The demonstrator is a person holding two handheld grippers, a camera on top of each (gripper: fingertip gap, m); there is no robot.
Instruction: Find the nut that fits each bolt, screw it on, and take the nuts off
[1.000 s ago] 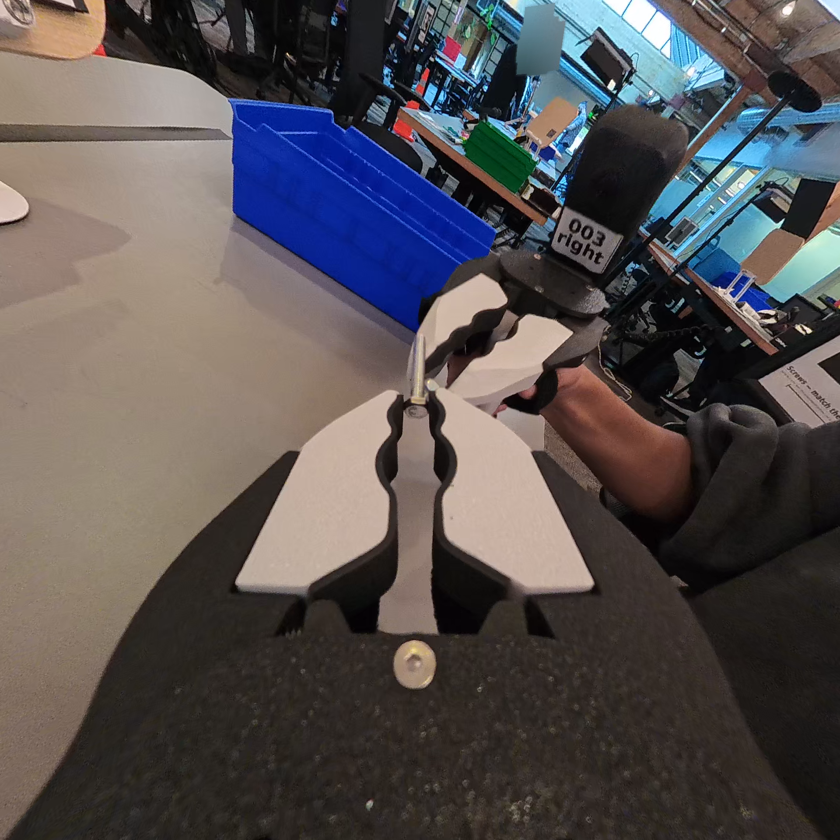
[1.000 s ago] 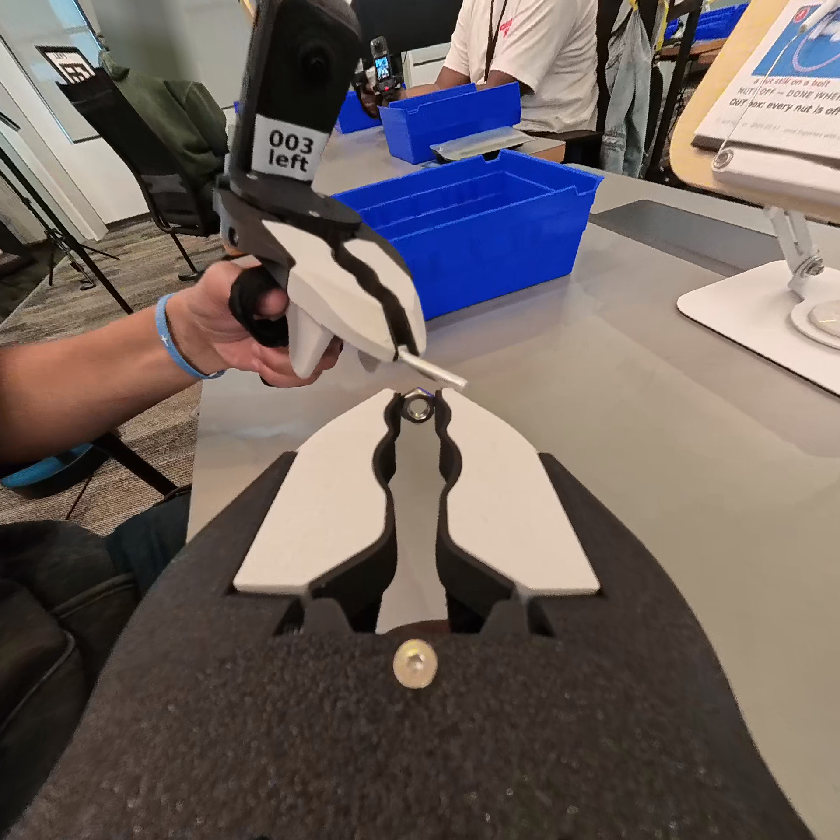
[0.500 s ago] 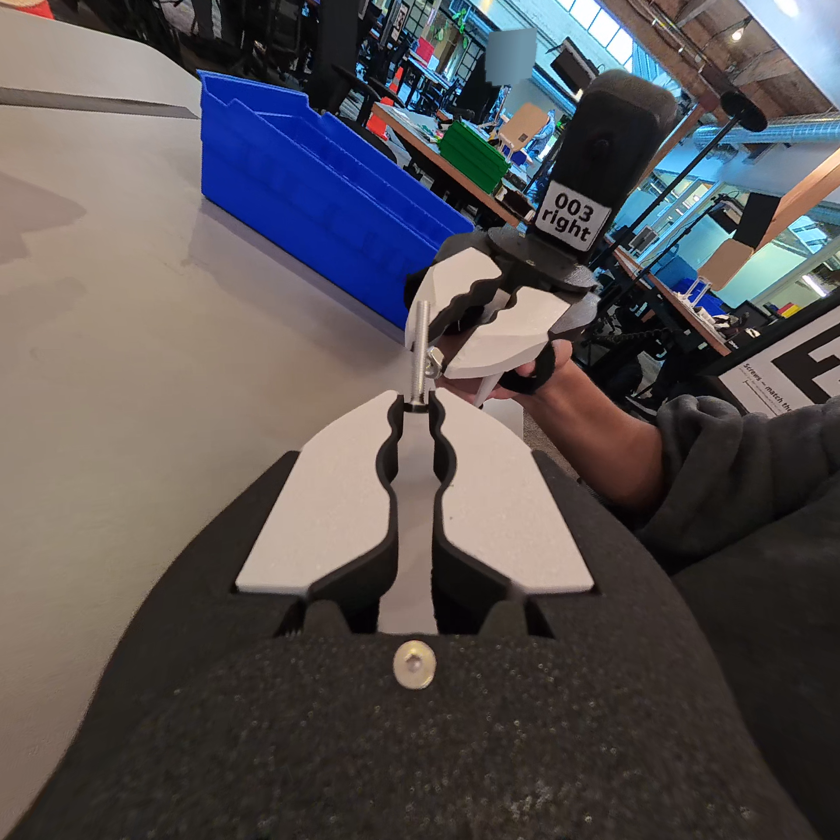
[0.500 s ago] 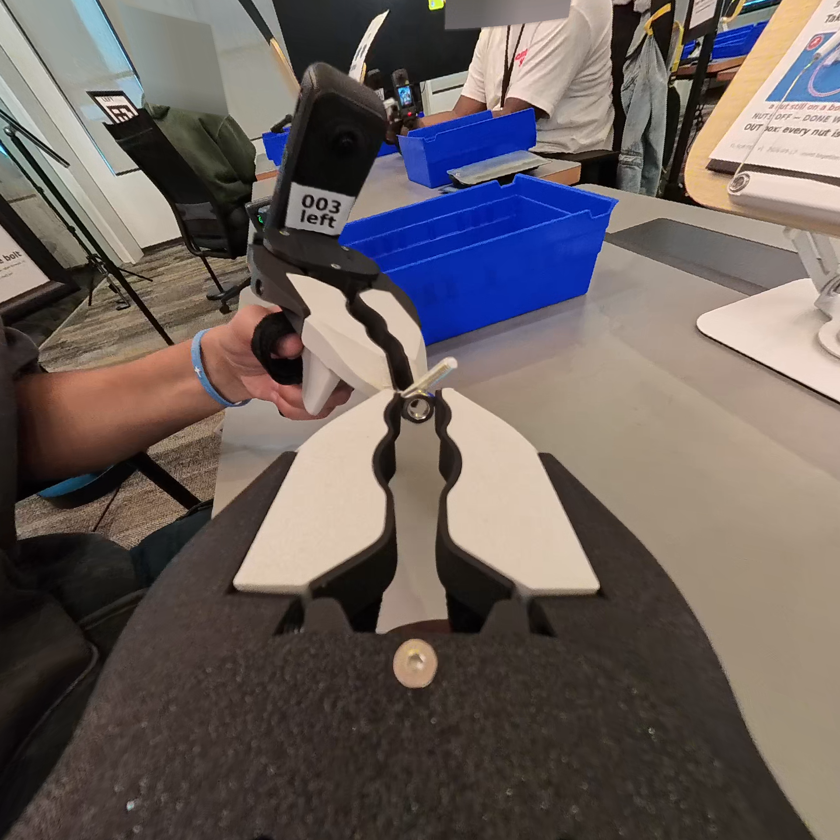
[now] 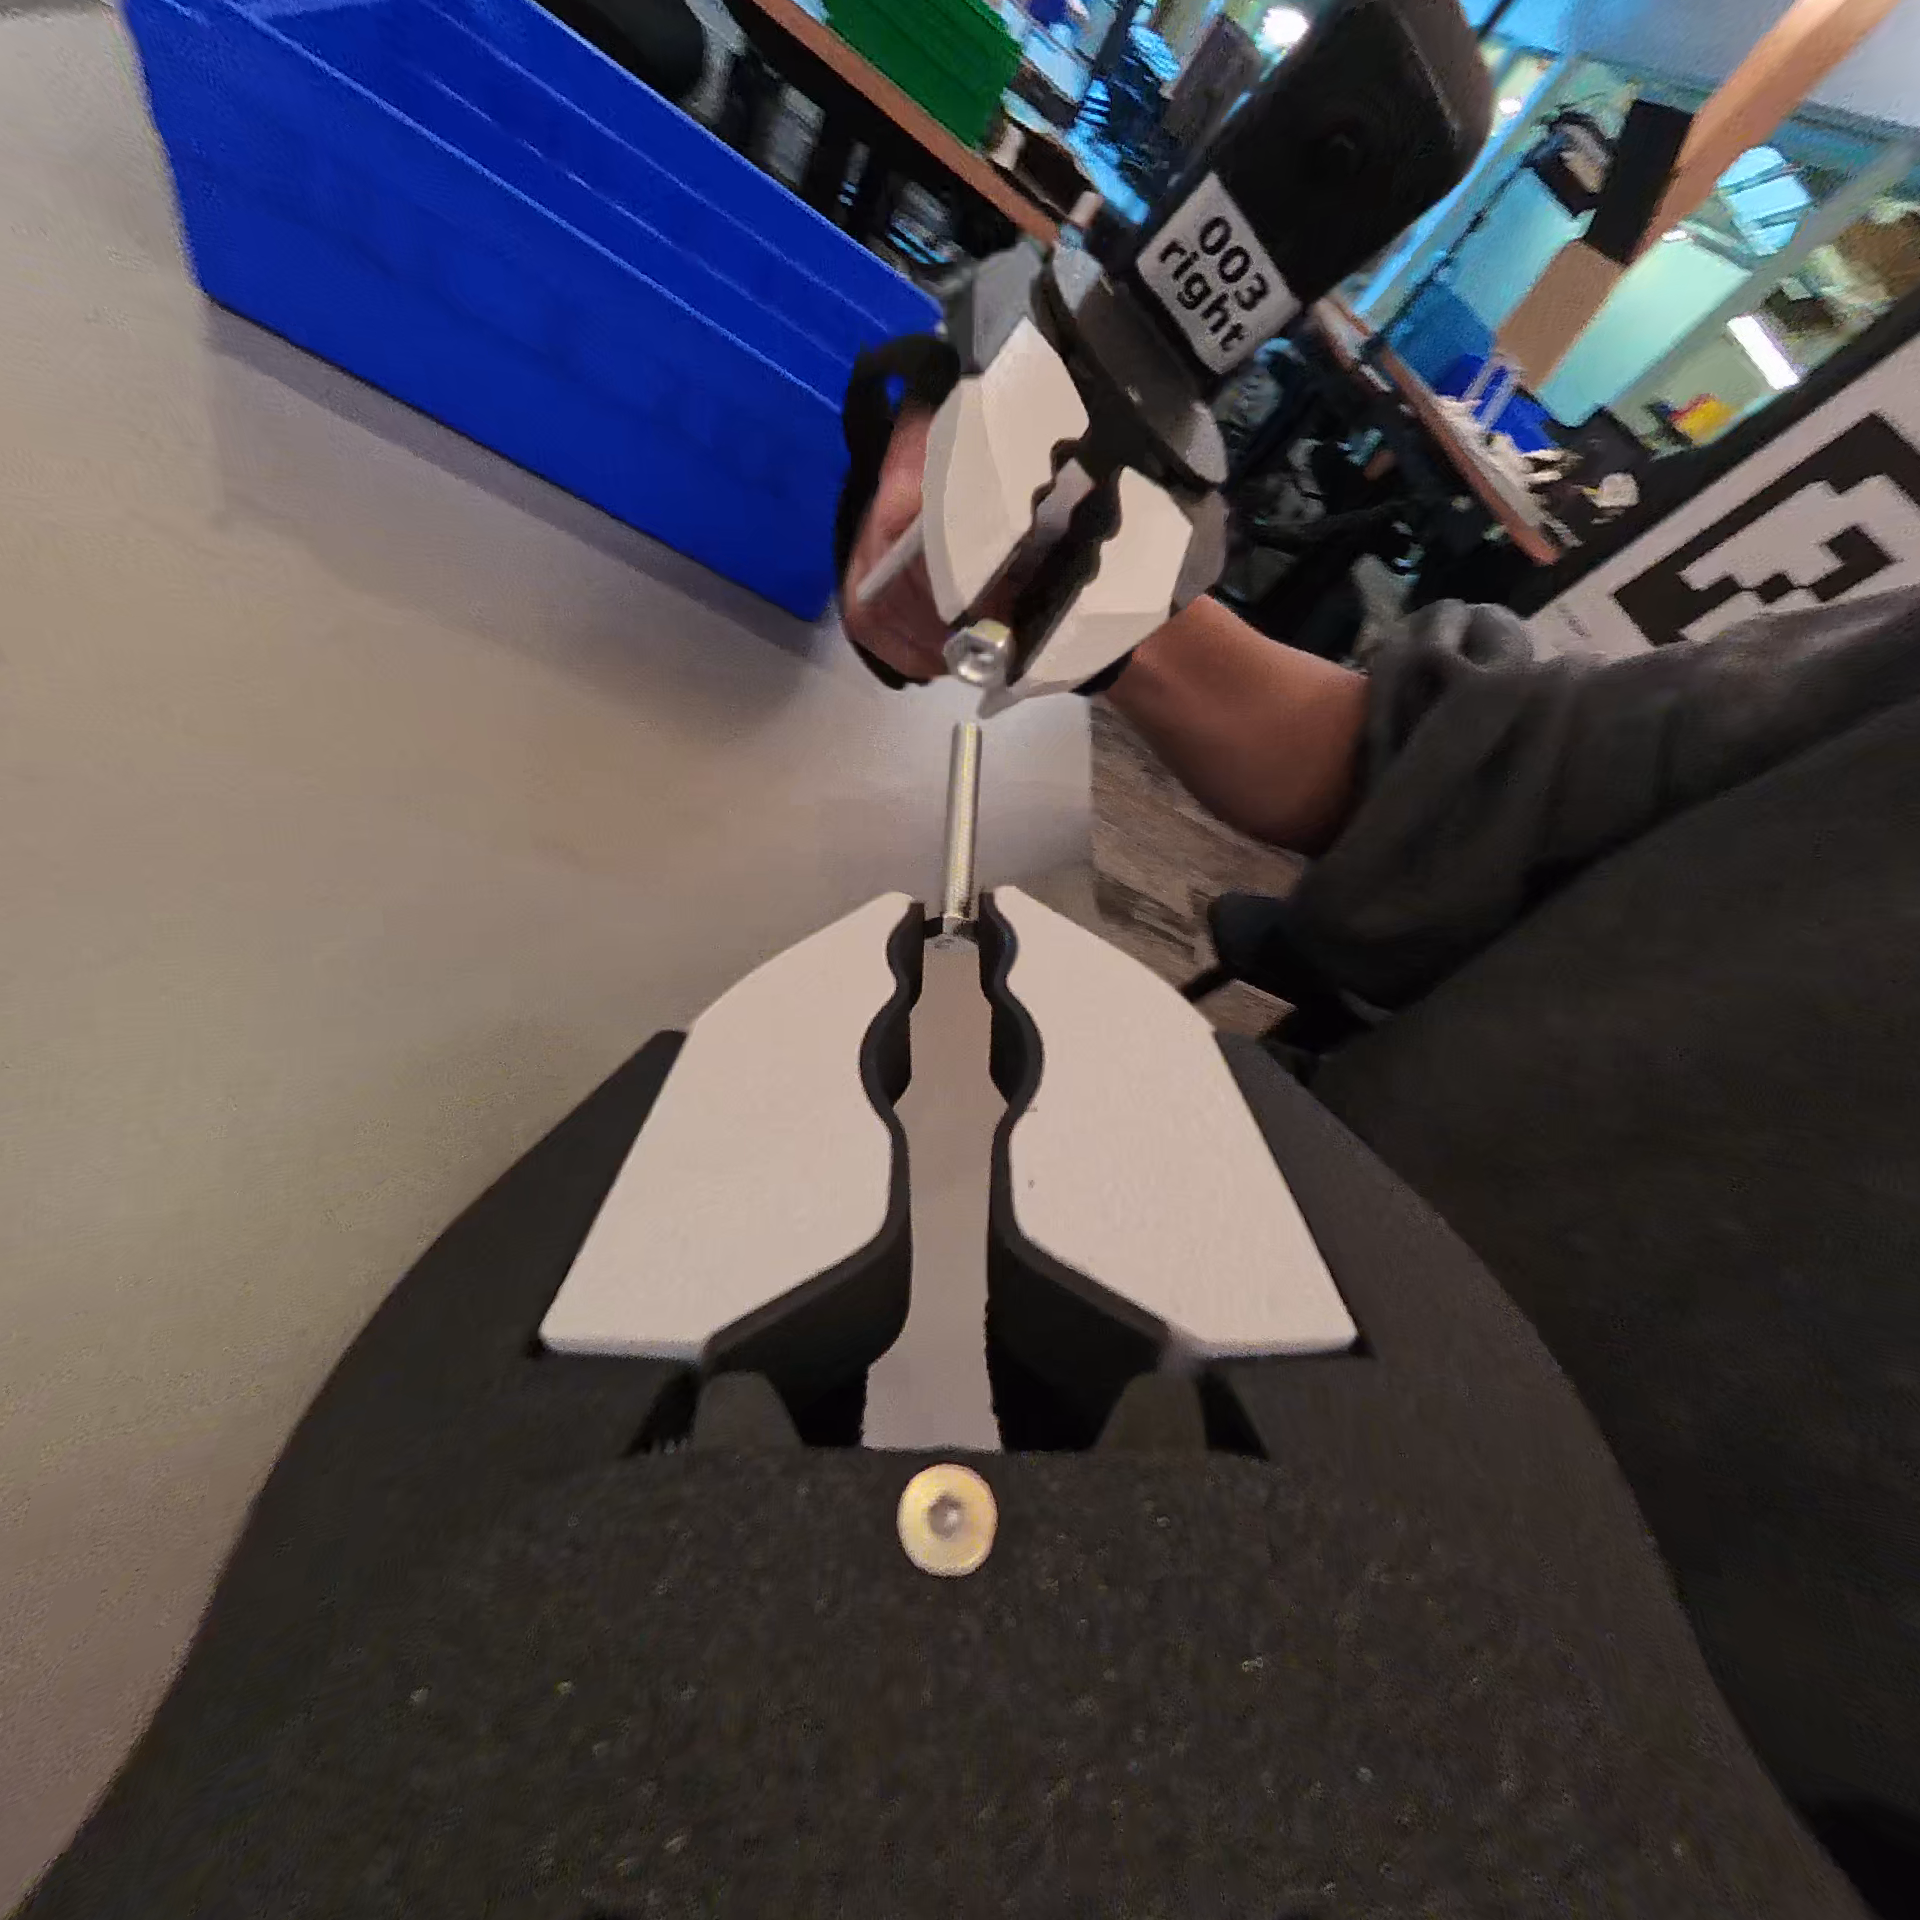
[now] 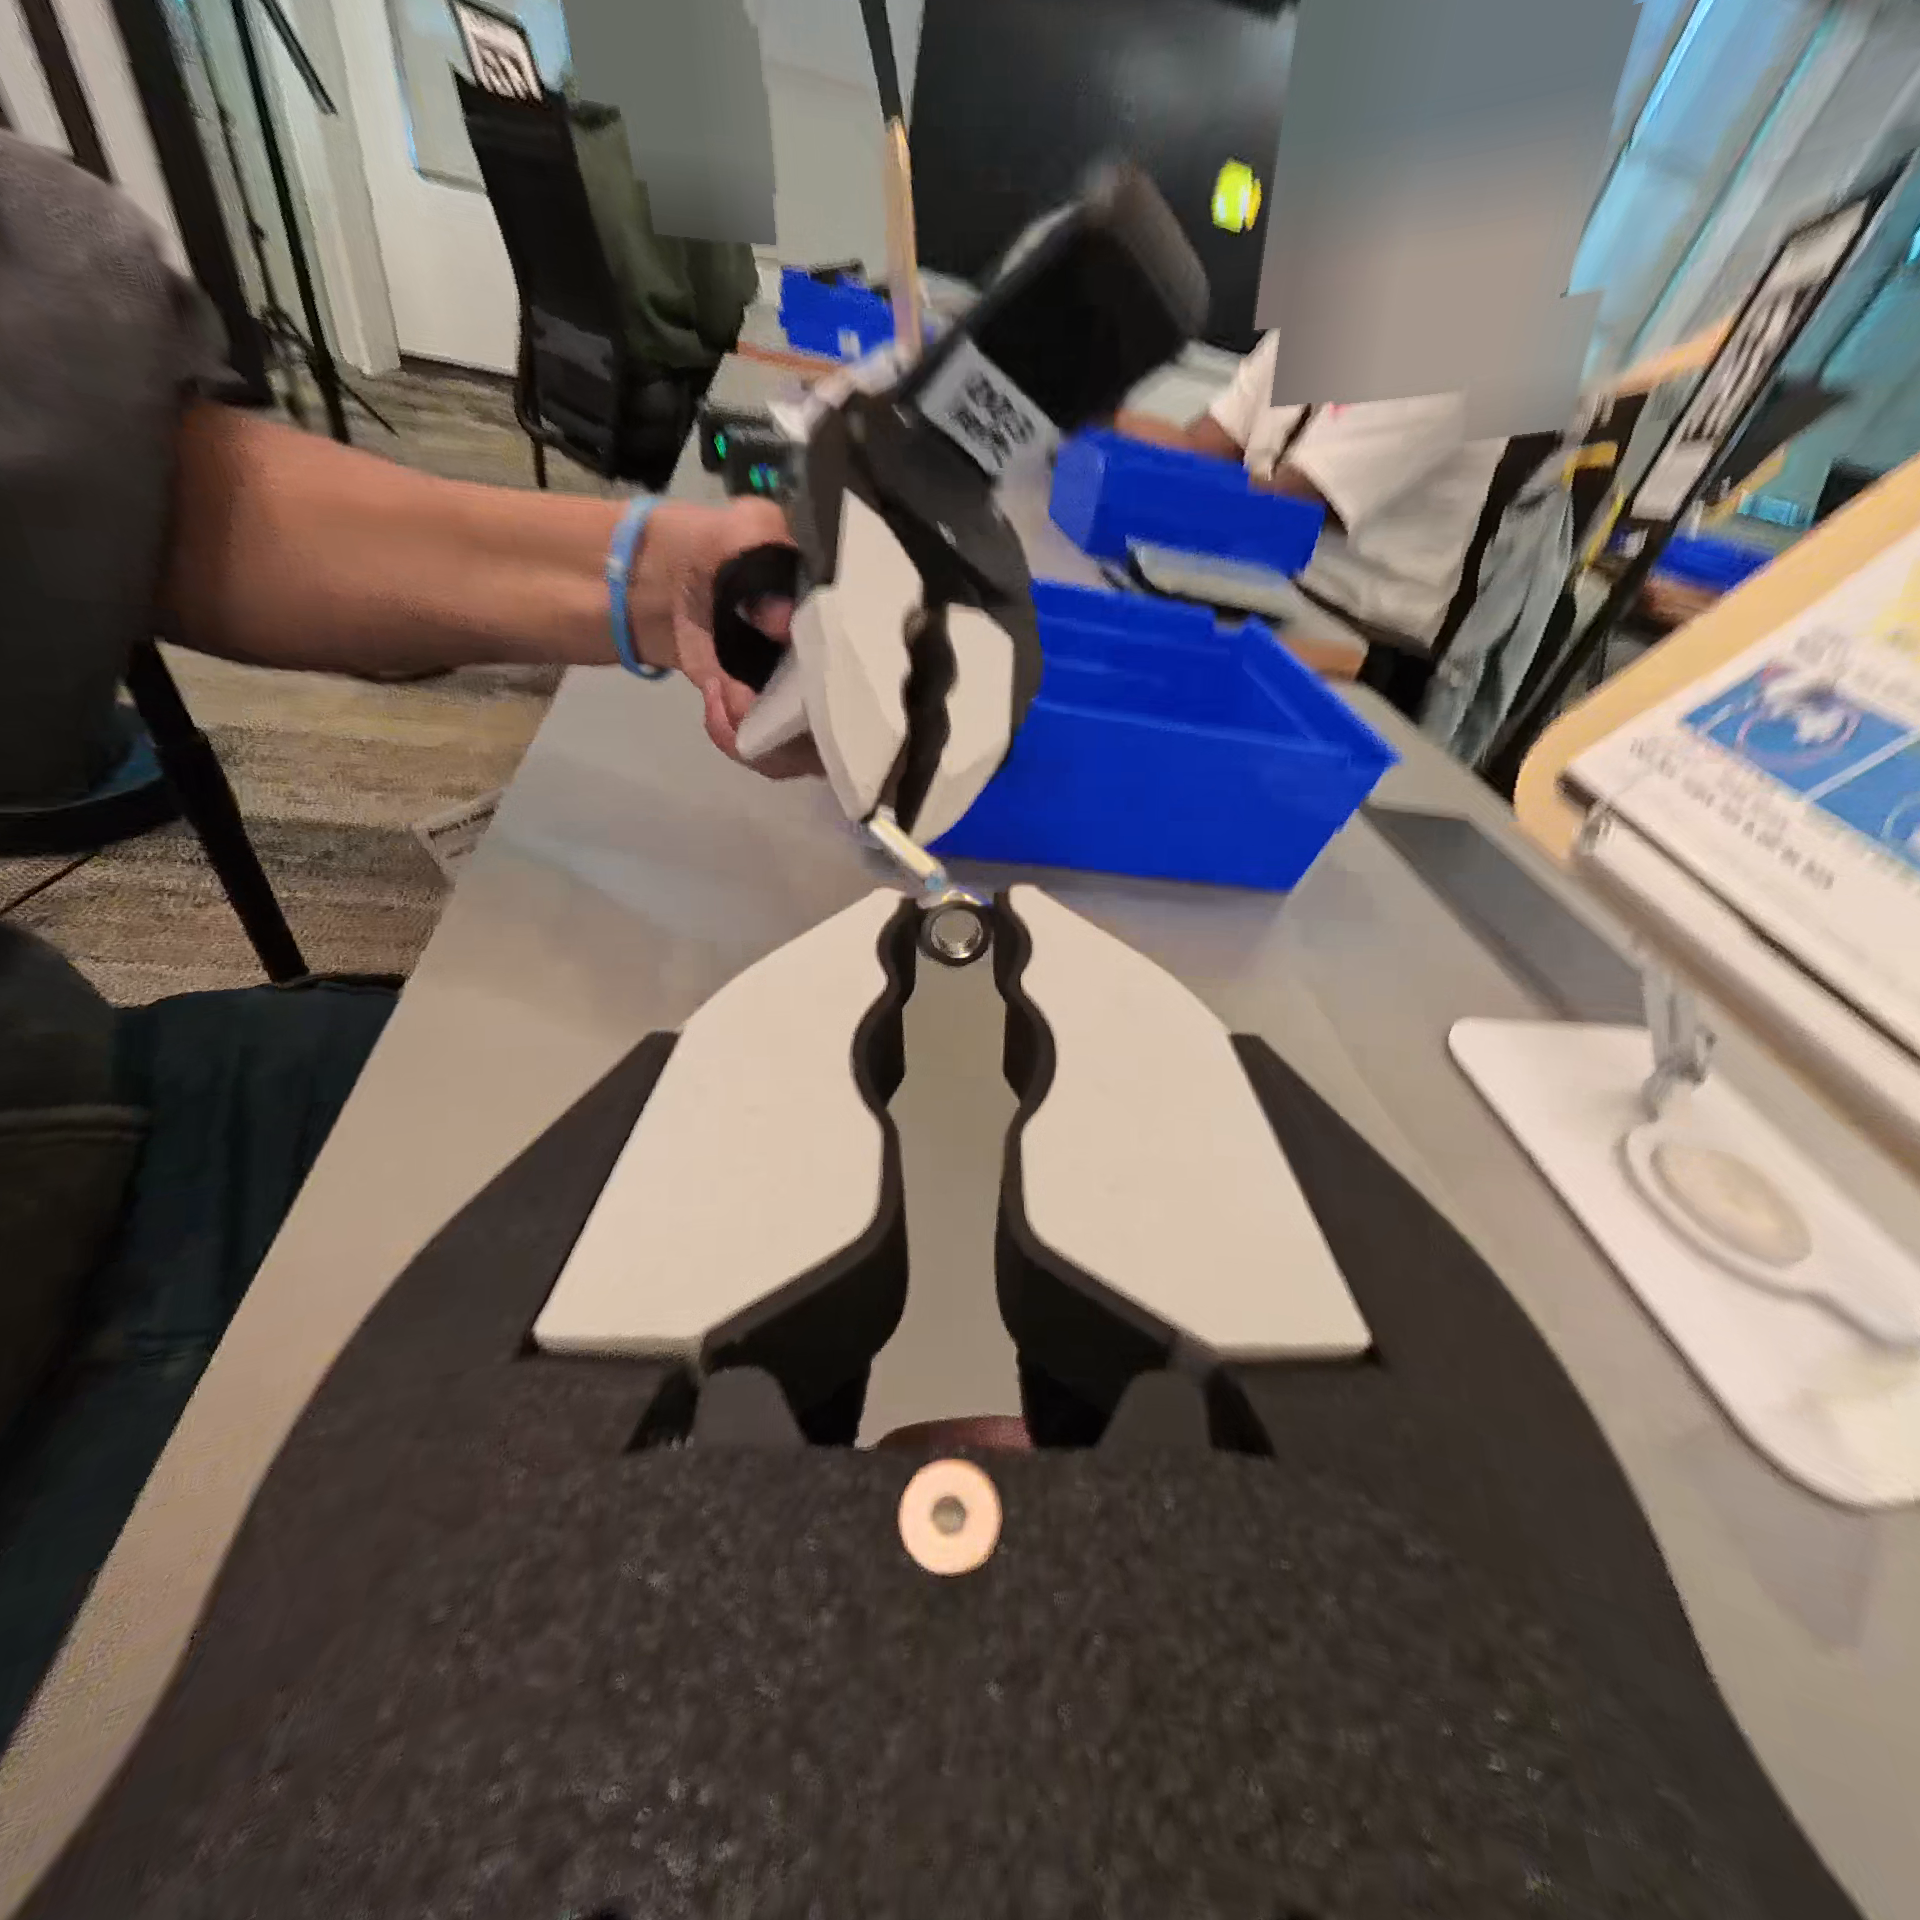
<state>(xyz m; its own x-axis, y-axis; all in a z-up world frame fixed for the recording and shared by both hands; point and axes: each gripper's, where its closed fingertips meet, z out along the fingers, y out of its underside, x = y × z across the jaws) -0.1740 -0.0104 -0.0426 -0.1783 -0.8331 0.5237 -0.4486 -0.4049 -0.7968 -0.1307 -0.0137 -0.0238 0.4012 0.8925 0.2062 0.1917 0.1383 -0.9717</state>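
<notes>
My left gripper (image 5: 958, 920) is shut on the head end of a long silver bolt (image 5: 961, 821), which sticks straight out past its fingertips. My right gripper (image 6: 956, 914) is shut on a small silver nut (image 6: 956, 935) at its tips. In the left wrist view the right gripper (image 5: 1003, 649) holds the nut (image 5: 977, 655) just beyond the bolt's free end, with a small gap. In the right wrist view the left gripper (image 6: 894, 805) angles the bolt (image 6: 904, 847) down at the nut. I cannot tell whether they touch.
A blue plastic bin (image 5: 468, 260) stands on the grey table (image 5: 312, 831) behind the grippers; it also shows in the right wrist view (image 6: 1164, 769). A white stand (image 6: 1662, 1195) with a printed sheet is at the right. A person sits at a far table. My hands' fingertips stand some 6 cm from each other.
The bolt lay alongside the nut before; now its tip points at the nut's hole. Both grippers have tilted and shifted, and the views are motion-blurred.
</notes>
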